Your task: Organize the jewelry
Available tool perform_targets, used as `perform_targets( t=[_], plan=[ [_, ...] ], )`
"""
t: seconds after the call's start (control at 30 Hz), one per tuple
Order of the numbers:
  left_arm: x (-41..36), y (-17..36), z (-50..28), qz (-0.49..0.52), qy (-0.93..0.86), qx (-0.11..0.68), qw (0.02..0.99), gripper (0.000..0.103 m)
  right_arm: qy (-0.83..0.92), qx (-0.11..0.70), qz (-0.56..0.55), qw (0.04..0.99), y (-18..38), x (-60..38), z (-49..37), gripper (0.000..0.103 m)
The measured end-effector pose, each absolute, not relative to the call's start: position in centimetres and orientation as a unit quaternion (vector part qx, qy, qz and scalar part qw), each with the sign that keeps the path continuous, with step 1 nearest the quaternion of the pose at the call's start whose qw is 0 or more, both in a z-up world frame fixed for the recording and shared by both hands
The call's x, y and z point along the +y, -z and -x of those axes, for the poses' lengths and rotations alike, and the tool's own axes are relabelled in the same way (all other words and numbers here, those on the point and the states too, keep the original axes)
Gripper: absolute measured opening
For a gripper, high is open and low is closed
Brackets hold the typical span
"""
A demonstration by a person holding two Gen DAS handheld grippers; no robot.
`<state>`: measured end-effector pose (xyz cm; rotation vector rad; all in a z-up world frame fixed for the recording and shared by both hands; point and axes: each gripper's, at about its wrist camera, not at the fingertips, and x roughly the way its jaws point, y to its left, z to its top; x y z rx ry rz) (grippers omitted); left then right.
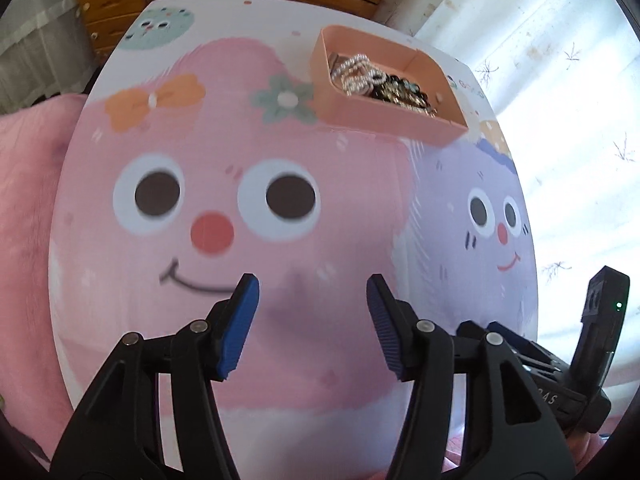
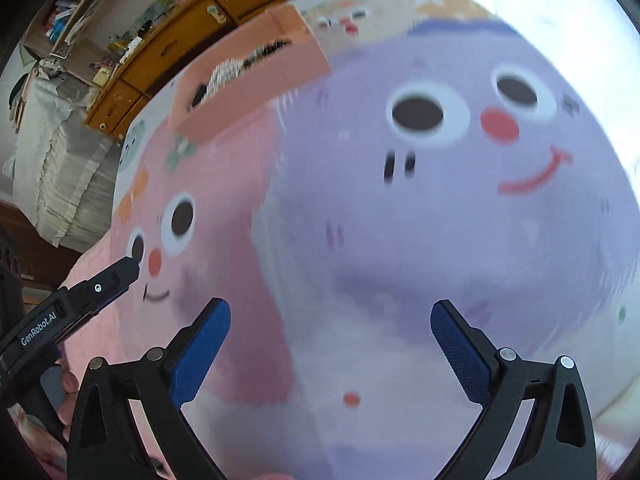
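A pink tray (image 1: 340, 100) stands at the far right of the cartoon-printed table (image 1: 280, 360). Inside it lie a silvery beaded piece (image 1: 356, 74) and a heap of dark beads (image 1: 400, 90). My left gripper (image 1: 314, 292) hovers over the near part of the table, open, with nothing between its blue pads. In the right wrist view my right gripper (image 2: 330, 320) stands wide open and empty above the purple cartoon face. The same tray (image 2: 224, 120) shows blurred at upper left there. The left gripper's body (image 2: 80, 300) juts in from the left.
A wooden chest of drawers (image 1: 120, 0) stands behind the table. Pink bedding (image 1: 28, 200) lies along the table's left side. A bright white curtain (image 1: 560, 80) hangs on the right. Shelves with clutter (image 2: 80, 20) and stacked white cloth (image 2: 60, 180) appear at left in the right wrist view.
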<state>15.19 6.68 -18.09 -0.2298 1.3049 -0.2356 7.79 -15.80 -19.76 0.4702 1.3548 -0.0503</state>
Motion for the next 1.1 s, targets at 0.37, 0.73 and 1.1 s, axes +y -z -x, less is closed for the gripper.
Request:
perform_targets(
  t=[0.37,0.73,1.1],
  plan=[
    [2.6,14.1,-6.9,0.094,0.091,0.598,0.791,0.053,-0.033,0.619,-0.132,0.773,14.6,-17.0,-1.1,0.102],
    [-4.1,4.9,-4.8,0.022,0.109,0.528,0.842,0.061,0.001,0.571,-0.172,0.803,5.6,-23.7,3.1,0.102],
    [-4.1,2.2,-2.4,0.013,0.059,0.49,0.87,0.095,-0.019,0.499,-0.112,0.859,-0.7,-22.3,3.5,0.103]
  ],
)
